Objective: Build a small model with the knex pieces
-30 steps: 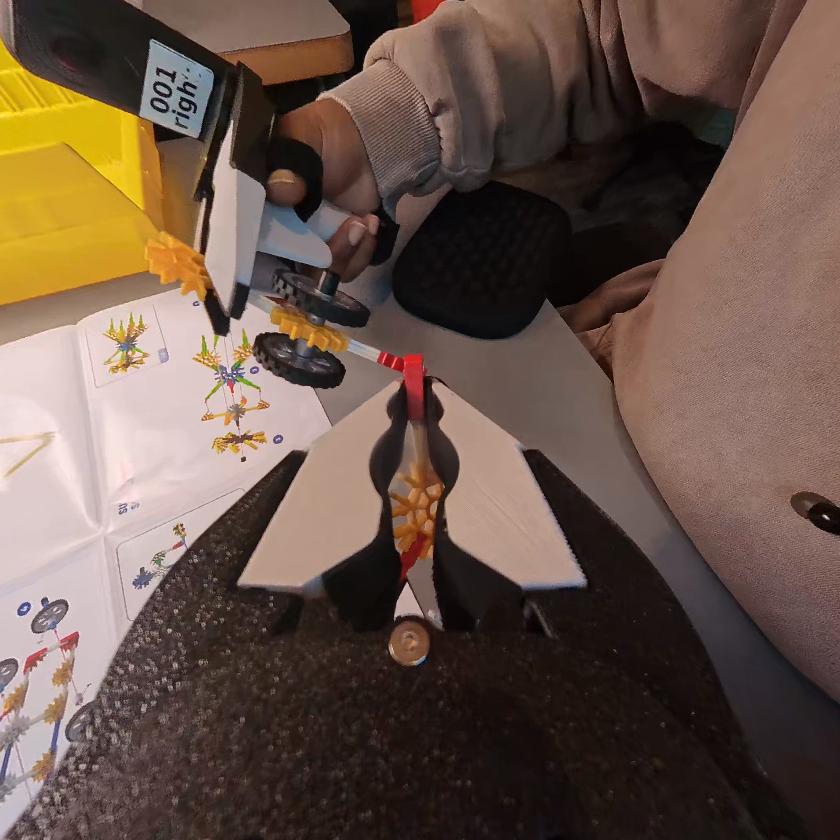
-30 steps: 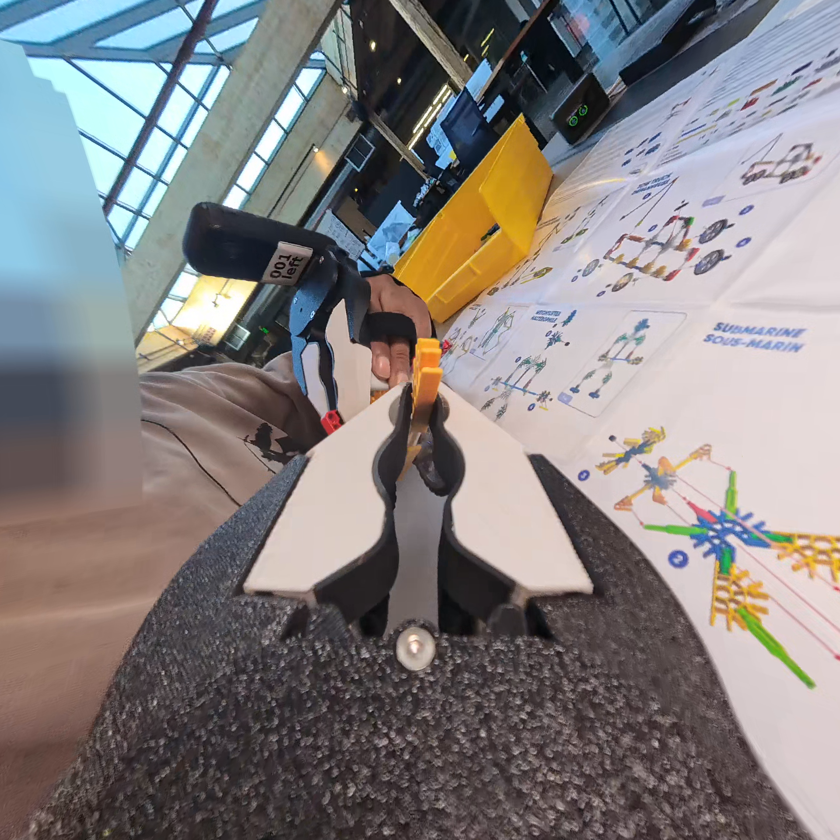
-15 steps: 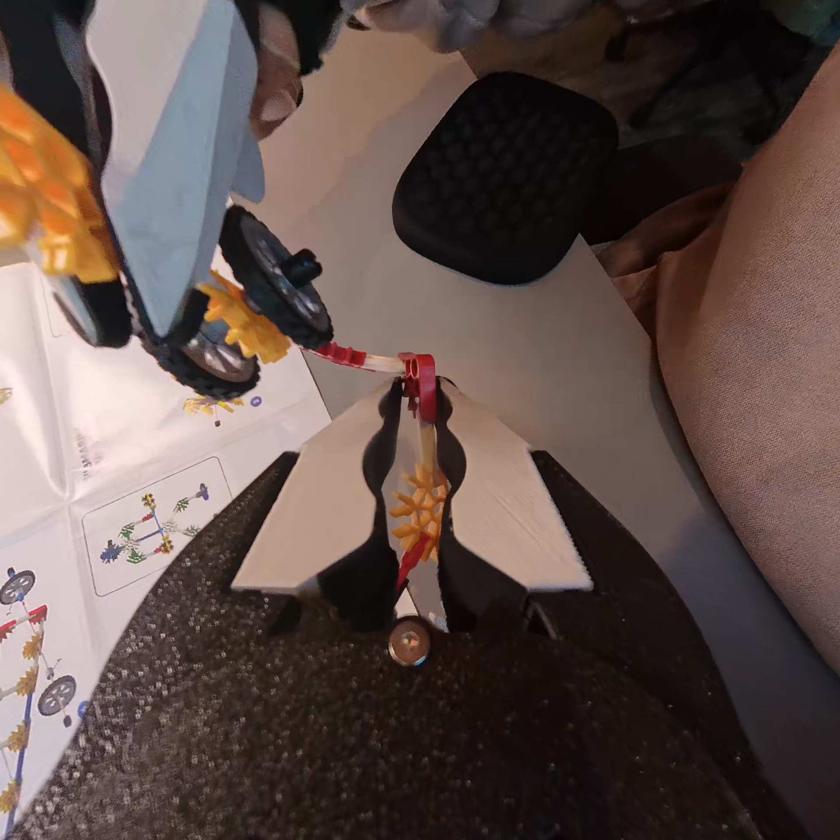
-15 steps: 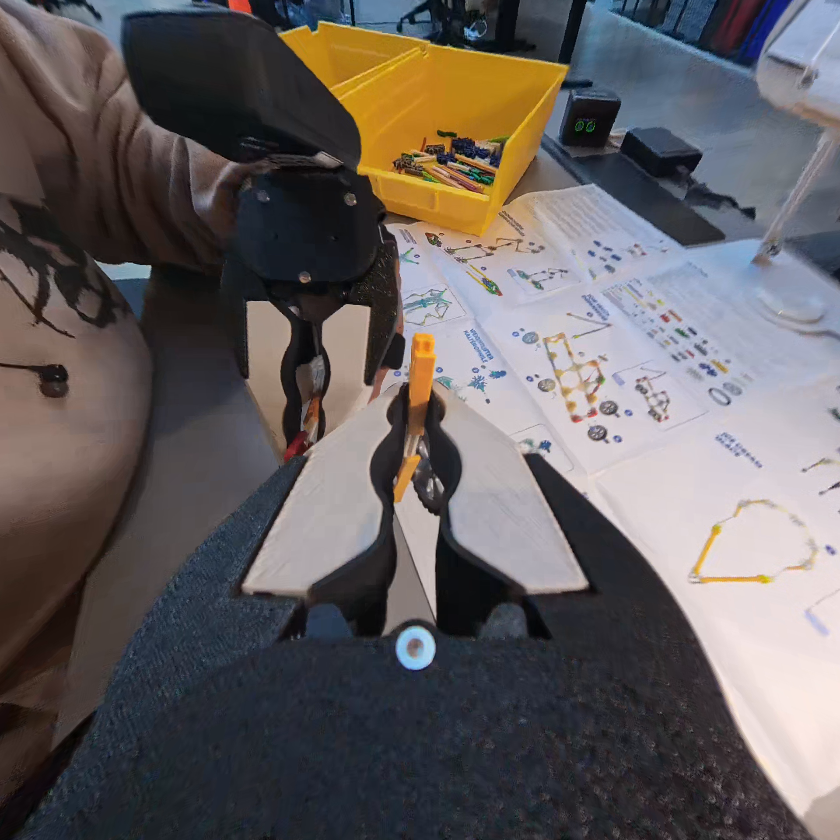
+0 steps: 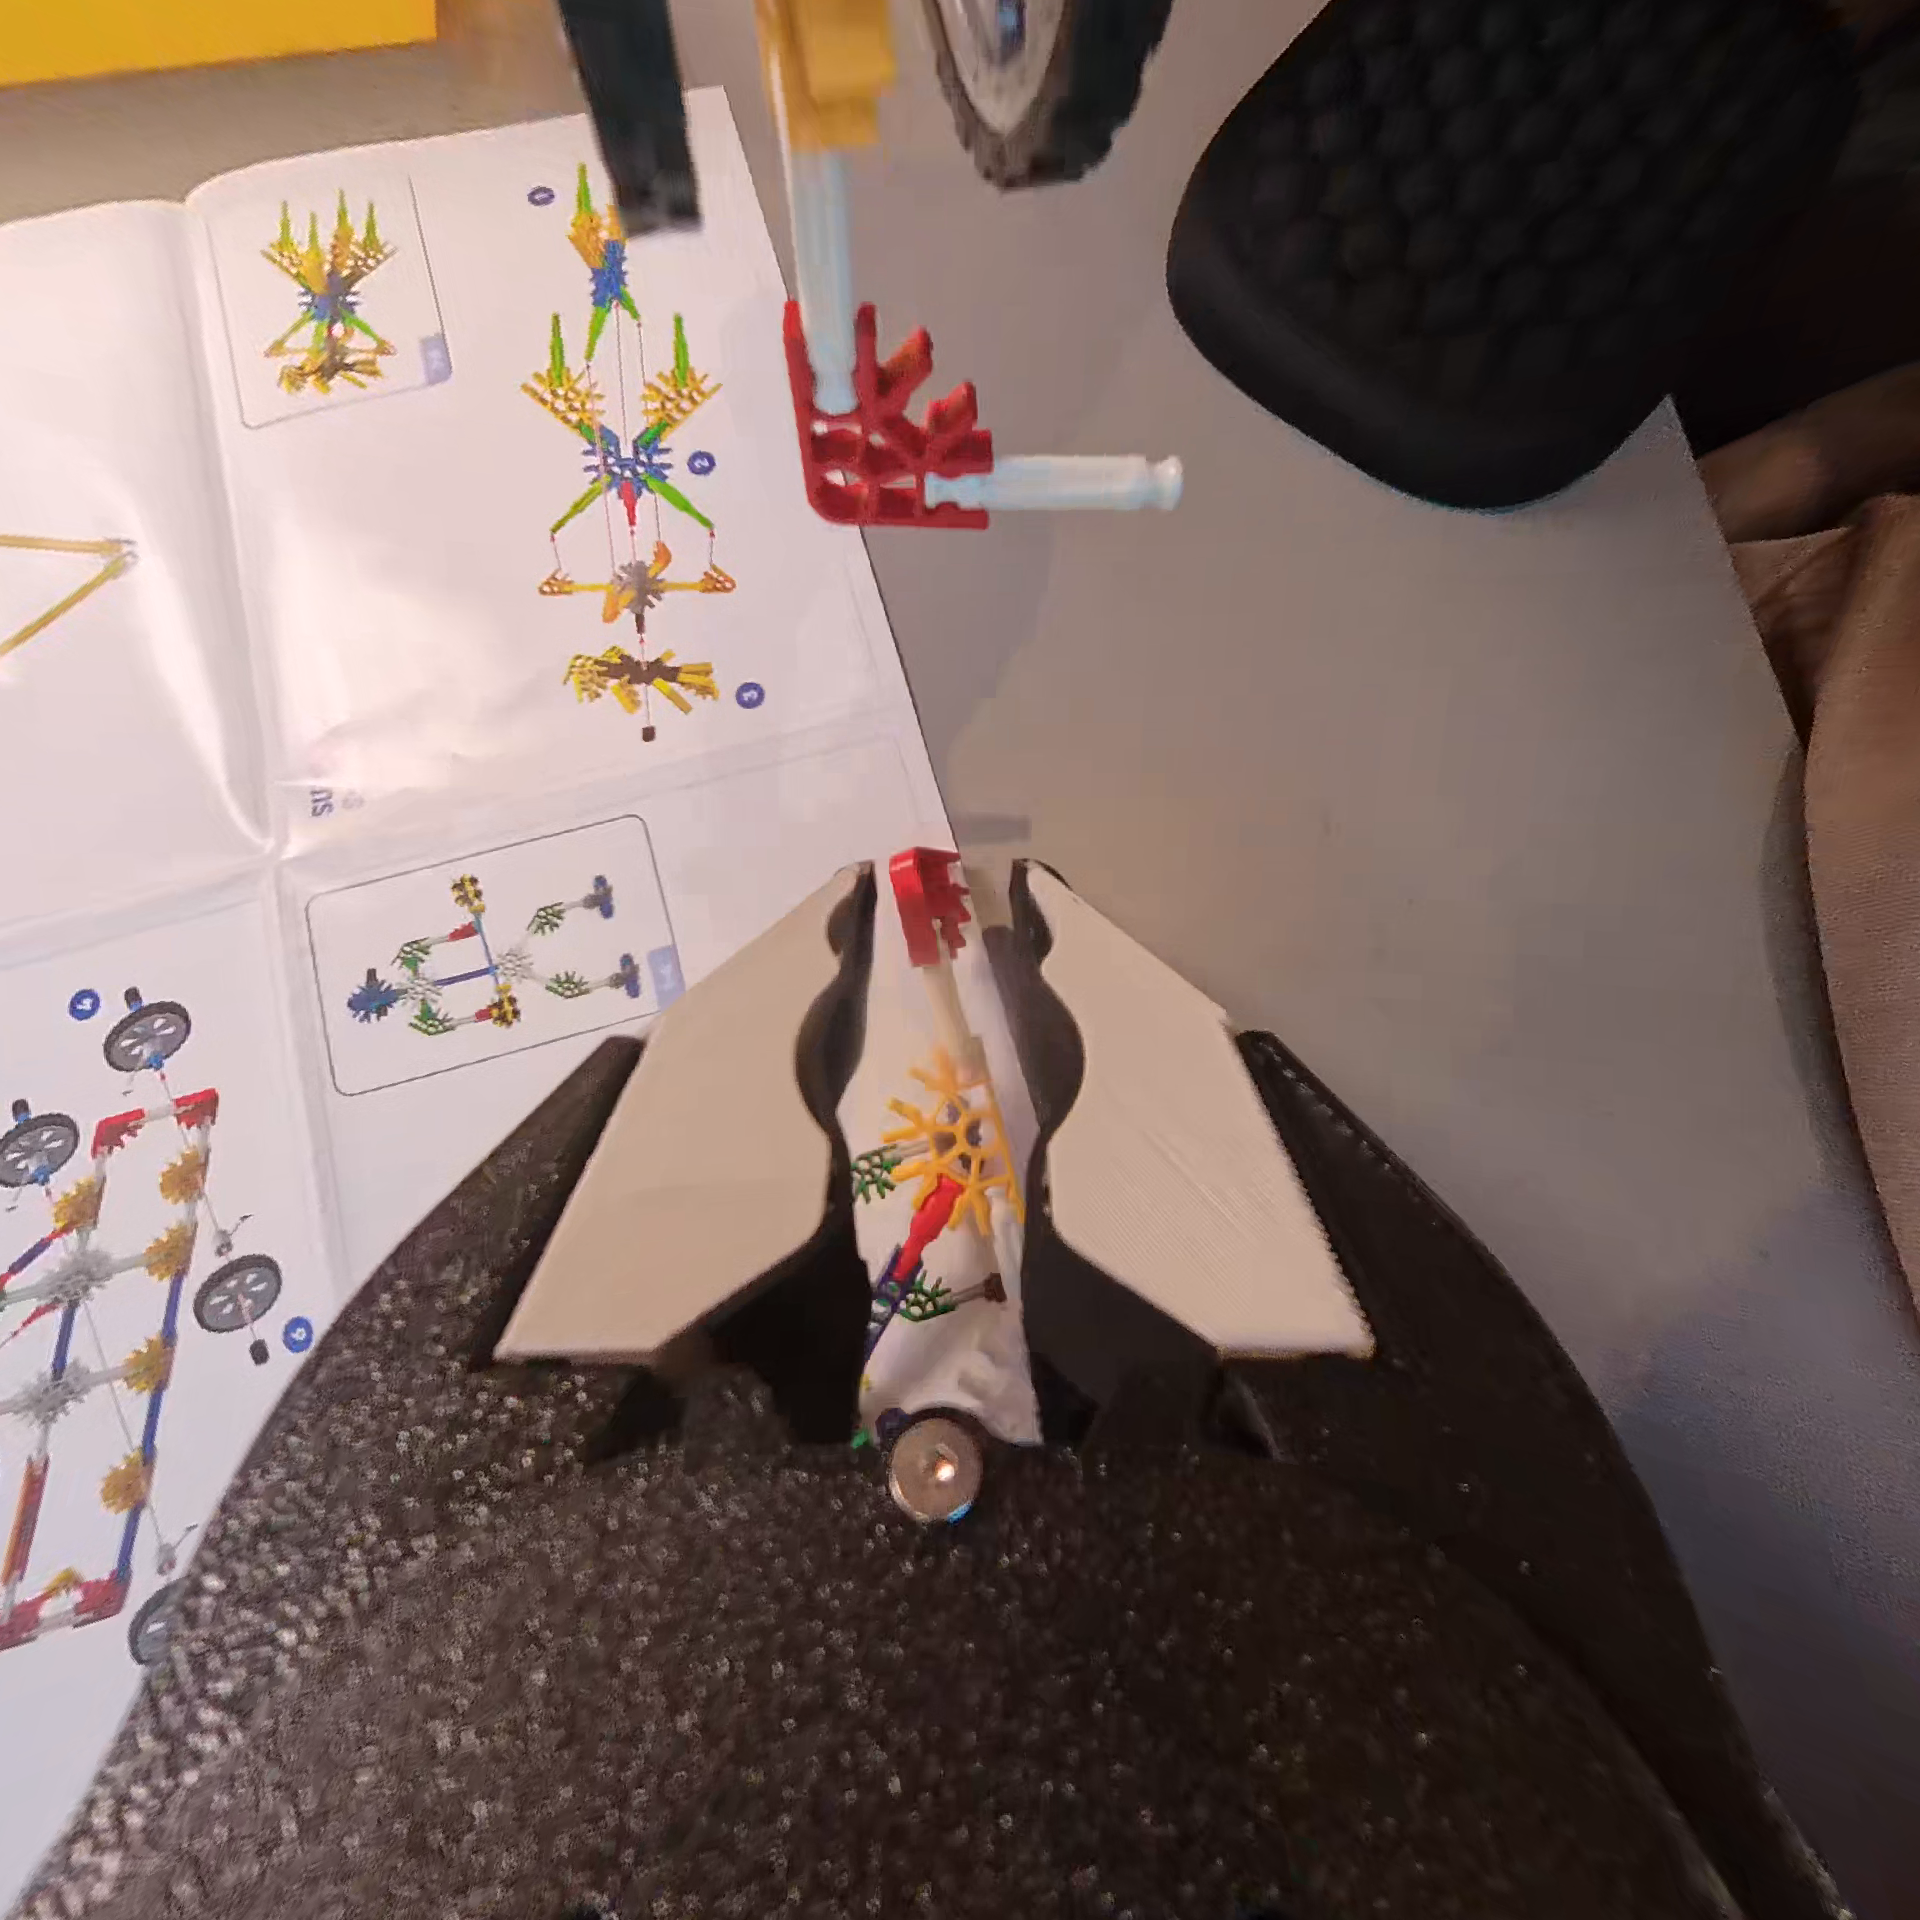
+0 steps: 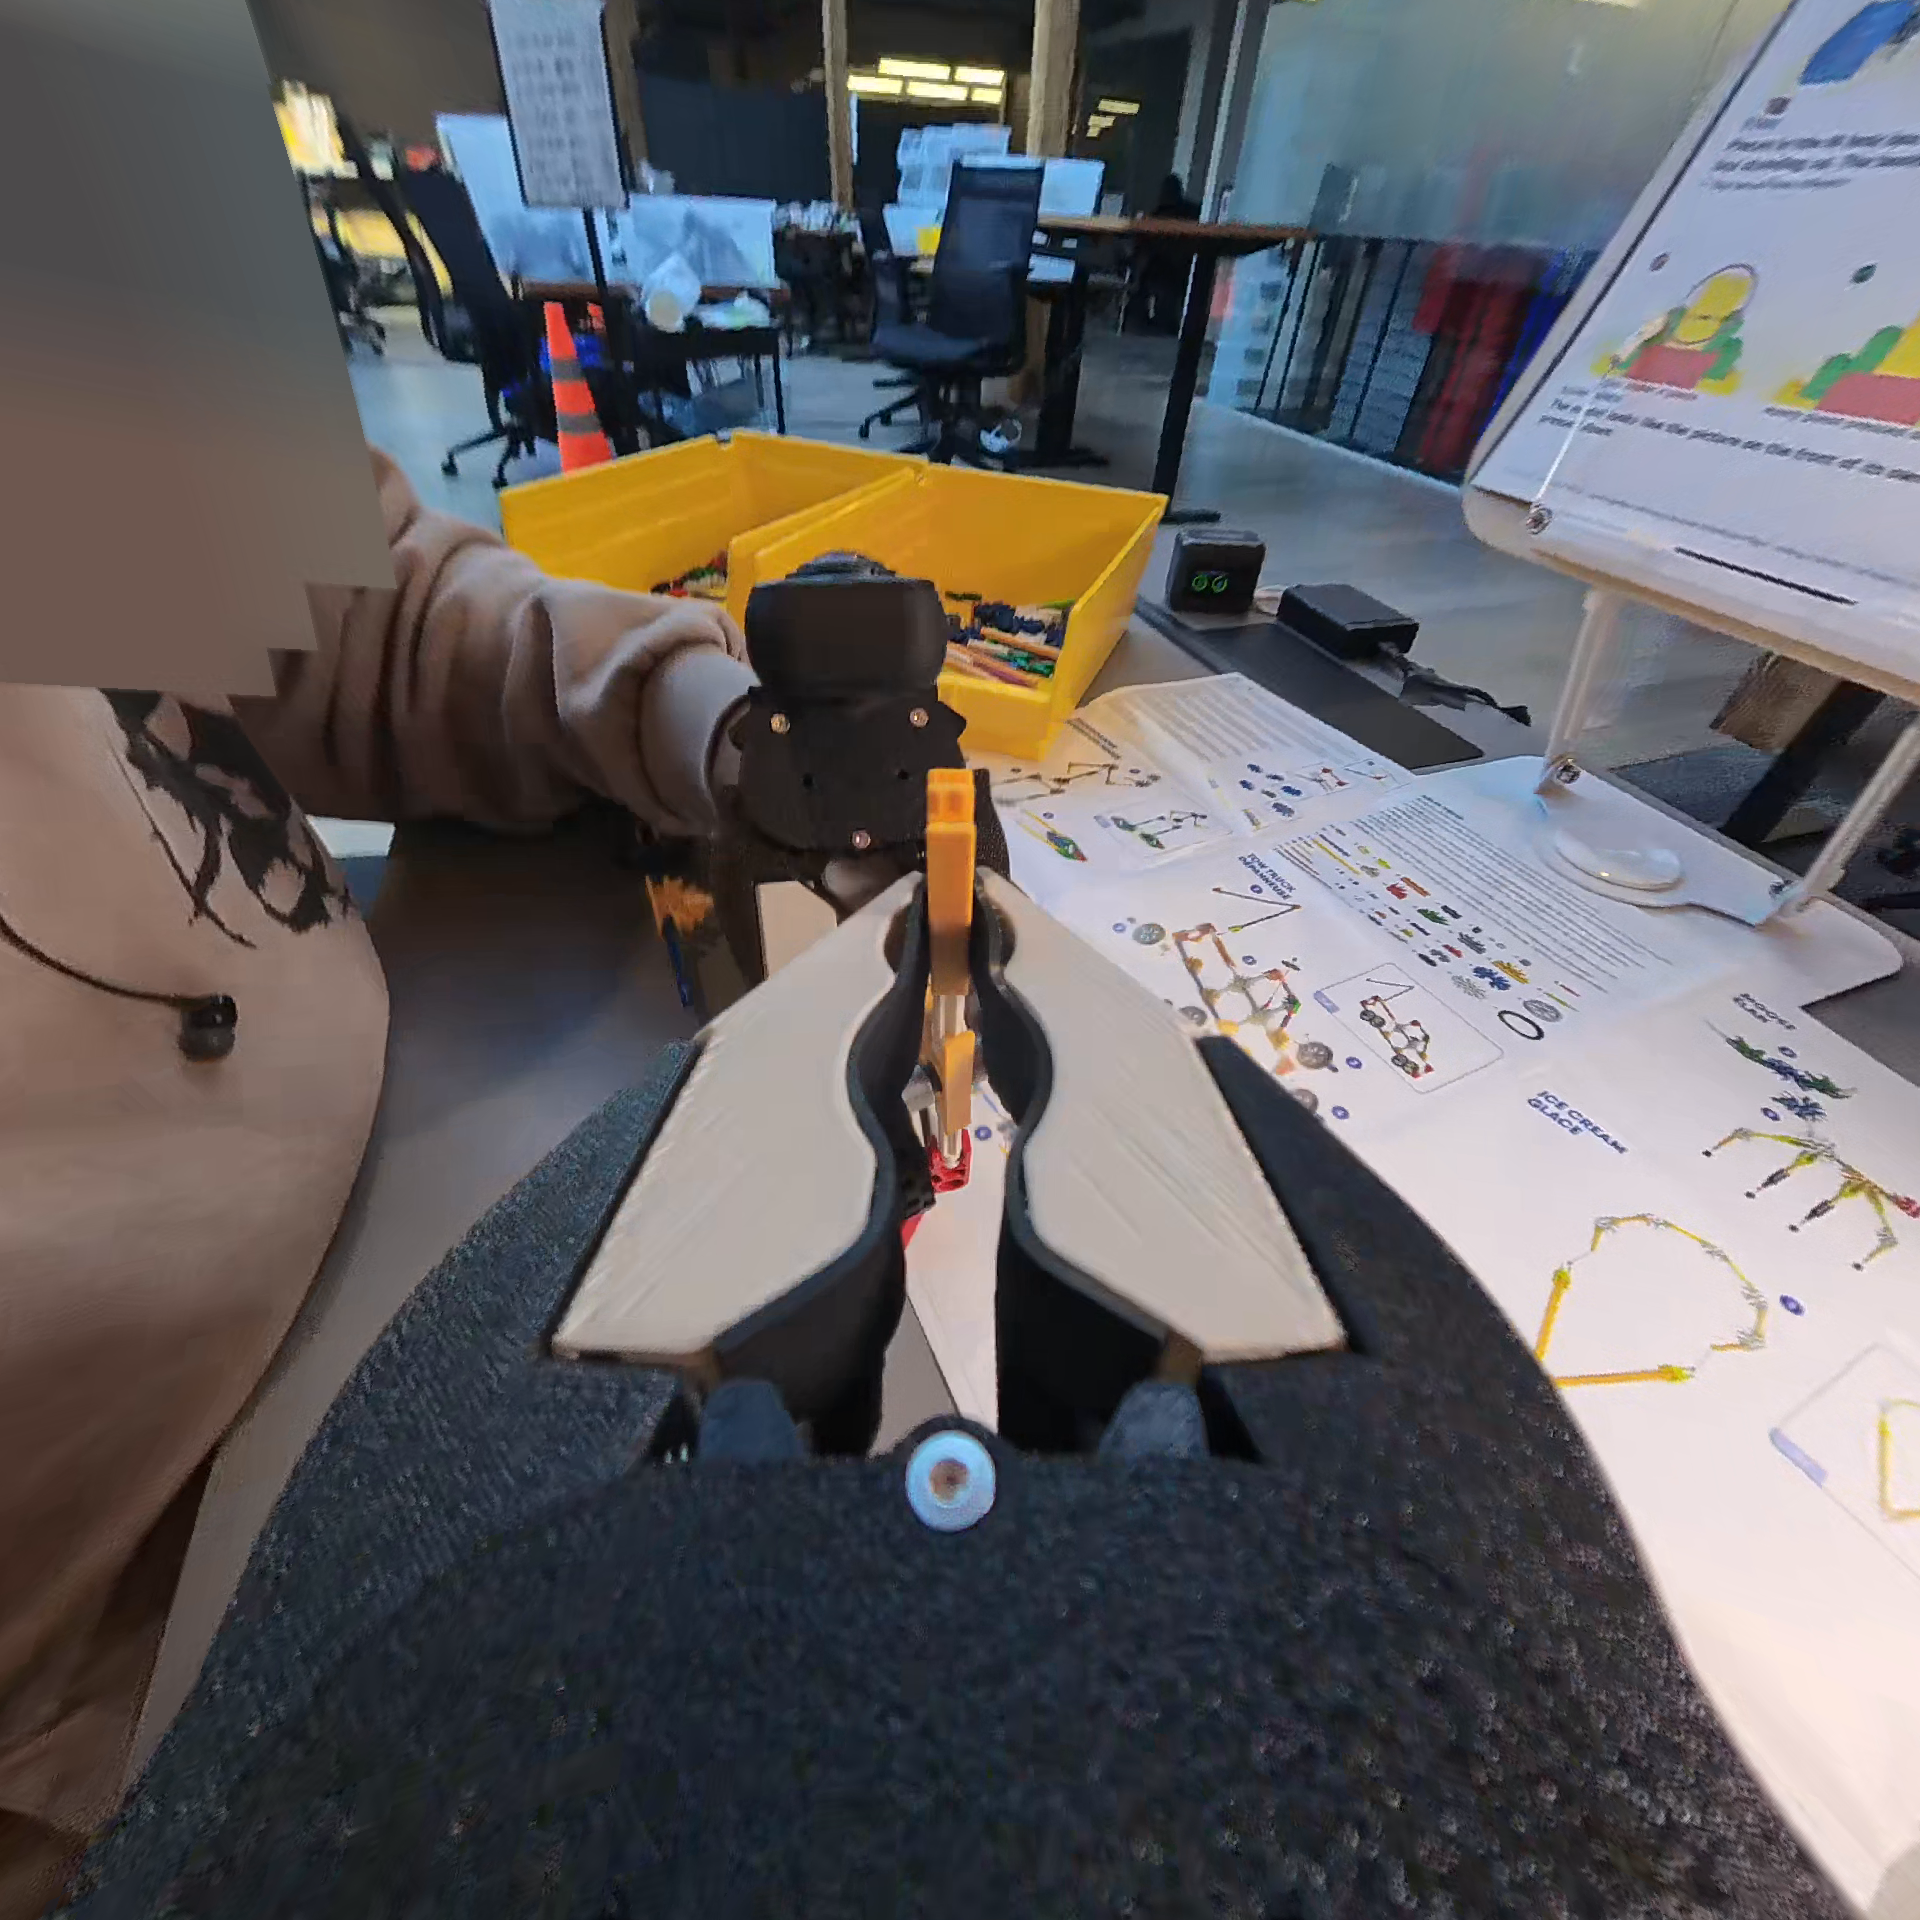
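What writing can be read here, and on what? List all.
I do not quote writing; it stands on:
instruction sheet: headings and step numbers, most of the print small.
tilted white board: blurred lines.
sign on pole: too small.
black device: green lit marks.

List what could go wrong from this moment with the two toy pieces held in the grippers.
1. The left gripper shows gaps beside the red-tipped piece between its fingers; the grip looks loose, so the piece may slip out.
2. The right gripper pinches only the yellow connector, while the wheel and red corner connector hang free below, so they could swing or pop apart.
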Demonstrator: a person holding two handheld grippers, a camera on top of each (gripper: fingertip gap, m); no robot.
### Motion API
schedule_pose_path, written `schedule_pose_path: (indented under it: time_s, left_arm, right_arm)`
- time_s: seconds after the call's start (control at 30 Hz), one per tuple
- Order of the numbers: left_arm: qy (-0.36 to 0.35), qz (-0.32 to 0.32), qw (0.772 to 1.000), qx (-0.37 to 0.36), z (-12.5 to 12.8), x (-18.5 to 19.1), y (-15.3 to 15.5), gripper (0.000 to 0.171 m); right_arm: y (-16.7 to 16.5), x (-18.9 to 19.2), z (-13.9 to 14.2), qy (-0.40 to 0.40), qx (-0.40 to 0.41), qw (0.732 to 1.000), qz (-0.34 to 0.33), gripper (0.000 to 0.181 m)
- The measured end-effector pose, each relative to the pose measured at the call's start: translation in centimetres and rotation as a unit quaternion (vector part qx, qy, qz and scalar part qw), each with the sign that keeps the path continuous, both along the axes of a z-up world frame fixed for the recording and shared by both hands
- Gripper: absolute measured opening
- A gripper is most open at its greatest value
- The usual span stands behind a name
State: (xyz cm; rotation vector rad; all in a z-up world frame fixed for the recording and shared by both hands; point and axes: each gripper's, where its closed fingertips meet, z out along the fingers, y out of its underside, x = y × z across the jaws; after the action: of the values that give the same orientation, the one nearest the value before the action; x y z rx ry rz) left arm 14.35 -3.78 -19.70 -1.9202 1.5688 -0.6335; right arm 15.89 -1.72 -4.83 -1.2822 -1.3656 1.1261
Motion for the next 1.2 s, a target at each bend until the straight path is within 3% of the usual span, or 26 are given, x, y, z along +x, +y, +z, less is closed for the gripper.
schedule_pose_path:
  time_s: [0.1,0.23,0.33,0.43,0.47,0.5,0.53,0.6,0.7,0.8,0.93,1.0,1.1,1.2]
  left_arm:
    - [-0.041,0.007,0.999,-0.024,2.1,0.2,0.6,0.032]
    - [-0.151,0.015,0.984,-0.092,7.6,-0.5,0.8,0.04]
    - [-0.255,0.015,0.953,-0.16,11.3,-1.3,0.3,0.048]
    - [-0.371,-0.009,0.899,-0.234,14.1,-1.7,-1.1,0.058]
    - [-0.401,-0.027,0.878,-0.26,15.0,-1.9,-1.9,0.051]
    - [-0.42,-0.048,0.863,-0.277,15.7,-2.1,-2.9,0.033]
    - [-0.425,-0.056,0.861,-0.275,15.8,-2.3,-3.5,0.016]
    - [-0.402,-0.033,0.884,-0.237,15.0,-2.8,-3.6,0.009]
    - [-0.368,0.04,0.91,-0.186,13.9,-5.4,-2.1,0.006]
    - [-0.366,0.112,0.913,-0.141,14.0,-9.6,-0.3,0.003]
    - [-0.318,0.203,0.925,-0.052,12.2,-15.0,1.8,0.003]
    - [-0.267,0.234,0.935,-0.006,10.5,-16.7,2.8,0.003]
    - [-0.212,0.244,0.946,0.015,8.5,-17.3,3.4,0.003]
    - [-0.216,0.241,0.946,0.005,7.7,-16.7,3.6,0.003]
  right_arm:
    - [1.4,0.5,1.5,0.057,-0.044,0.997,-0.014,0.004]
    - [2.3,0.3,3.4,0.123,-0.088,0.988,-0.009,0.004]
    - [1.1,-0.7,5.5,0.184,-0.115,0.975,0.043,0.004]
    - [-0.9,-2.3,7.1,0.232,-0.137,0.956,0.116,0.003]
    - [-1.5,-3.0,7.3,0.239,-0.145,0.95,0.138,0.003]
    - [-2.0,-3.7,7.4,0.242,-0.151,0.946,0.156,0.003]
    - [-2.3,-4.4,7.4,0.243,-0.153,0.943,0.169,0.003]
    - [-2.4,-5.6,6.9,0.234,-0.161,0.941,0.183,0.003]
    - [-0.4,-7.5,5.1,0.194,-0.166,0.957,0.139,0.009]
    - [2.2,-8.4,2.5,0.133,-0.145,0.978,0.072,0.036]
    - [1.5,-8.6,-3.0,-0.025,-0.074,0.994,0.08,0.046]
    - [-0.8,-8.3,-7.5,-0.155,-0.039,0.98,0.122,0.052]
    - [-2.4,-7.7,-14.4,-0.322,0.057,0.934,0.141,0.052]
    - [-3.0,-7.6,-16.8,-0.366,0.104,0.911,0.158,0.023]
